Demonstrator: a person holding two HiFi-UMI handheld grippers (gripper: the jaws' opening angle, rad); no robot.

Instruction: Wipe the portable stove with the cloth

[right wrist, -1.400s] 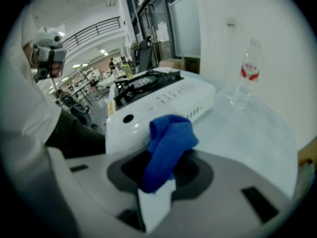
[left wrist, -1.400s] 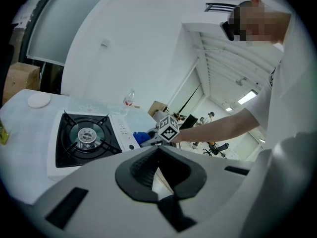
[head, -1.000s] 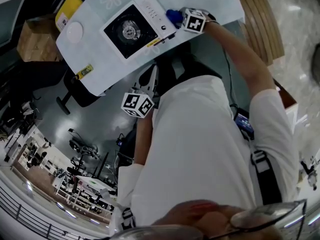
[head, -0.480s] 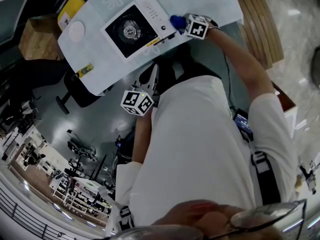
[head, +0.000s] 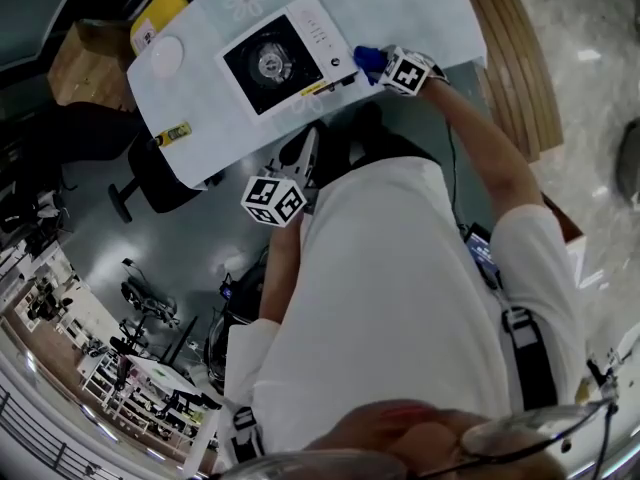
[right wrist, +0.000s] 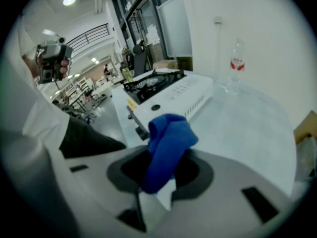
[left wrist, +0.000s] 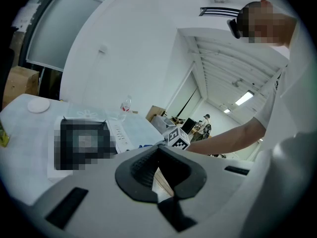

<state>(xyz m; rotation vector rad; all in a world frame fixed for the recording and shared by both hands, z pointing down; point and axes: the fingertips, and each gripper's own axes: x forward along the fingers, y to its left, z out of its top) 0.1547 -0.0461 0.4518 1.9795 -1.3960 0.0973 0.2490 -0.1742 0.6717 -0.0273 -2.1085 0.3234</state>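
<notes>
The portable stove, white with a black burner top, sits on the pale table. My right gripper is shut on a blue cloth just off the stove's right end. In the right gripper view the cloth bunches up out of the right gripper, with the stove a short way ahead. My left gripper hangs off the table near my body. In its own view the left gripper looks shut on nothing, and the stove lies ahead to the left.
A white round dish and a small yellow item lie on the table's left part. A clear bottle stands beyond the stove. A yellow box, a cardboard box and an office chair stand around the table.
The head view has shifted, so the table sits further right in the picture. The right gripper keeps the cloth by the stove's right end. The left gripper has hardly moved.
</notes>
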